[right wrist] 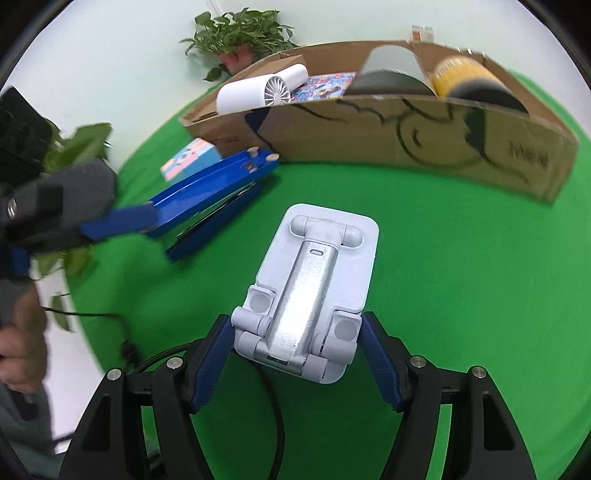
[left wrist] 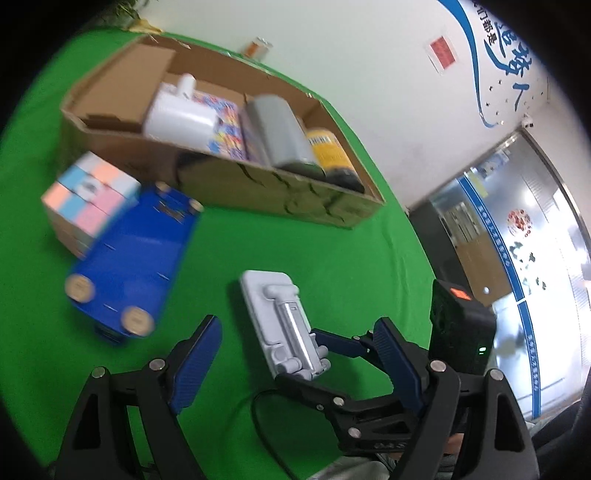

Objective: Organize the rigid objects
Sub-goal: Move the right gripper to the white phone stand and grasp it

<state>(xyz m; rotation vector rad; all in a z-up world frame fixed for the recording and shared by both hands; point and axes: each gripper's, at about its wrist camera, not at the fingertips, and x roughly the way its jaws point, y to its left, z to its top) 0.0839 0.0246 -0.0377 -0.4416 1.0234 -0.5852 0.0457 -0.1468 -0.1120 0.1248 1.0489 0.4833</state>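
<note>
A pale grey folding phone stand (right wrist: 314,288) lies flat on the green cloth. My right gripper (right wrist: 297,354) has its blue fingers closed against the stand's near end; this also shows in the left wrist view (left wrist: 321,350). My left gripper (left wrist: 299,354) is open and empty, just left of the stand (left wrist: 280,317). A blue stapler (left wrist: 129,254) lies left of the stand, also seen in the right wrist view (right wrist: 218,188). A pastel pink-and-blue box (left wrist: 85,199) sits behind it. A cardboard box (left wrist: 280,192) holds a white fan (right wrist: 258,92), a colourful book, a grey cylinder and a yellow can (left wrist: 328,147).
The round table carries a green cloth (right wrist: 461,277). Potted plants (right wrist: 240,33) stand at the back left edge. A black cable (right wrist: 273,406) runs under my right gripper. A white wall with blue lettering and a glass door are at the right (left wrist: 517,221).
</note>
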